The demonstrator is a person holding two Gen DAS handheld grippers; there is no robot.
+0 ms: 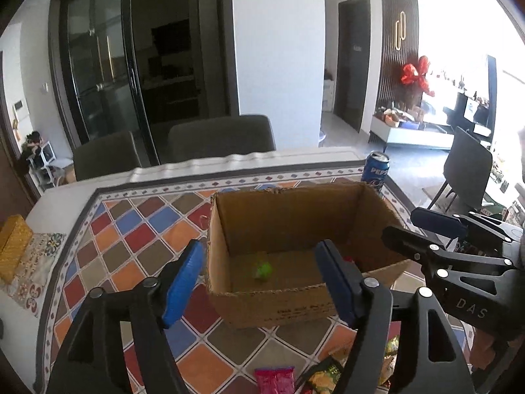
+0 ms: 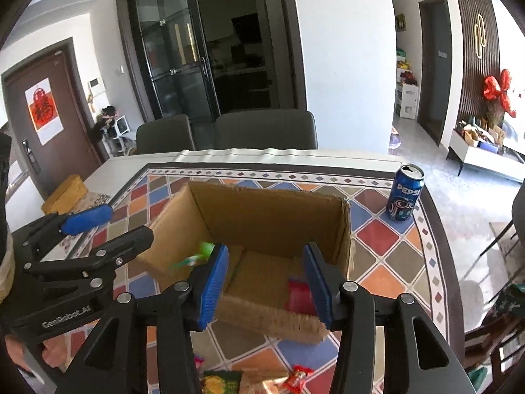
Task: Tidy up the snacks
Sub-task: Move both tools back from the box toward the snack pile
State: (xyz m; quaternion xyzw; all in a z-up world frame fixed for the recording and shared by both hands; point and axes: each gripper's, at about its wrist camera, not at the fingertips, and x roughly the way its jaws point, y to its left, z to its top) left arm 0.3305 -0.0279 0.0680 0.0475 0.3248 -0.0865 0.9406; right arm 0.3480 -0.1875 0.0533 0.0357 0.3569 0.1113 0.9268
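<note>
Grippers apart over the box

Cardboard box (image 1: 295, 249) sits mid-table, blurred green snack (image 1: 262, 269) inside at 9 o'clock, red packet (image 2: 300, 295) at 3. Left gripper (image 1: 262, 279) and right gripper (image 2: 266, 282) both gape, holding nothing. Pepsi can (image 2: 405, 195) at 1 o'clock, loose snacks (image 2: 256, 381) at 6

A brown cardboard box (image 2: 272, 216) is seen on a tablecloth (image 2: 387, 259) patterned in red, blue, orange and grey diamonds. A blue can (image 2: 405, 193) is marked with white lettering. Blue pads on black frames are carried by both the left gripper (image 1: 262, 282) and the right gripper (image 2: 265, 282).
</note>
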